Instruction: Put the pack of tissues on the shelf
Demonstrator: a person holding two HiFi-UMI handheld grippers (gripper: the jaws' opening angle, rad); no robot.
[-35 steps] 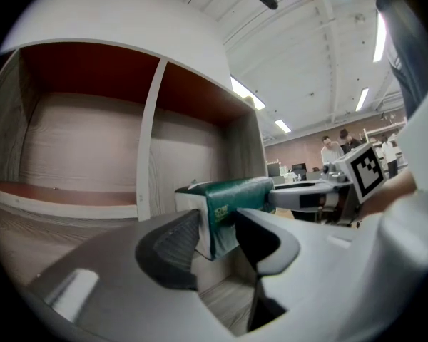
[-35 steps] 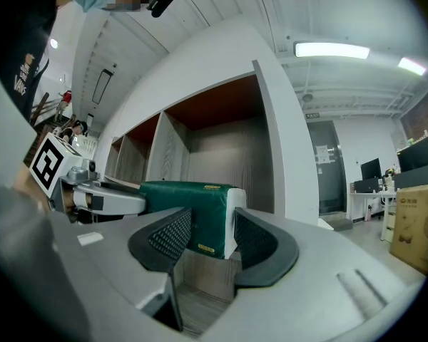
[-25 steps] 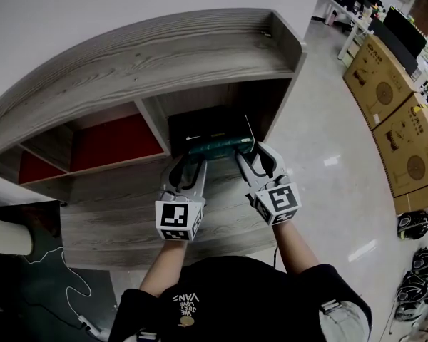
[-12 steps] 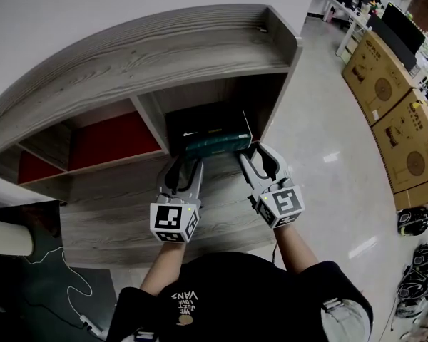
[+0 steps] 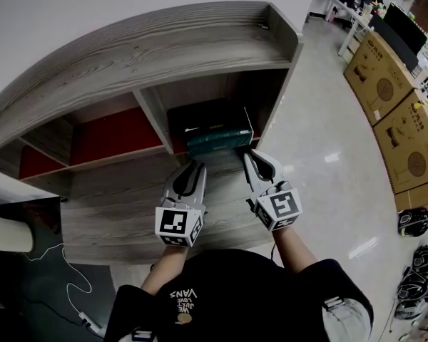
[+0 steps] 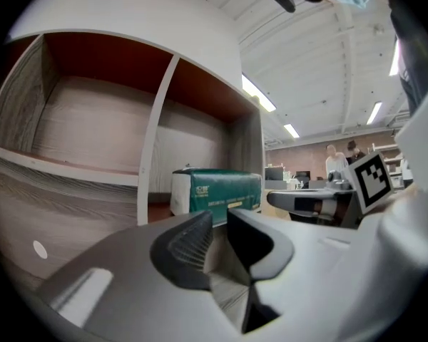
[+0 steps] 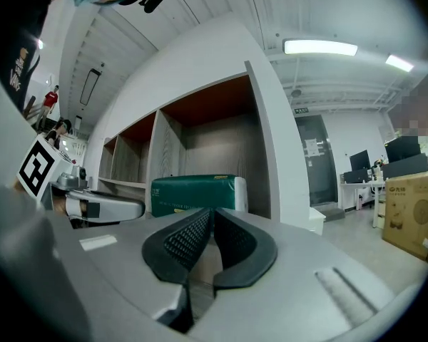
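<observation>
The jaws of the left gripper [image 6: 220, 216] are closing with a narrow gap between them and nothing in it. The jaws of the right gripper [image 7: 212, 214] are closing too, tips all but meeting, and also empty. Just past both sets of tips, at the centre of the head view, the green pack of tissues [image 5: 214, 140] lies held by neither, in the right-hand compartment of the grey wooden shelf [image 5: 128, 55]. The red-backed compartments [image 5: 118, 137] are to its left.

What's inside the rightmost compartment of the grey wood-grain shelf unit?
A green, white-ended tissue pack lies flat in it. Anything behind the pack is covered by it, so I can't tell.
</observation>
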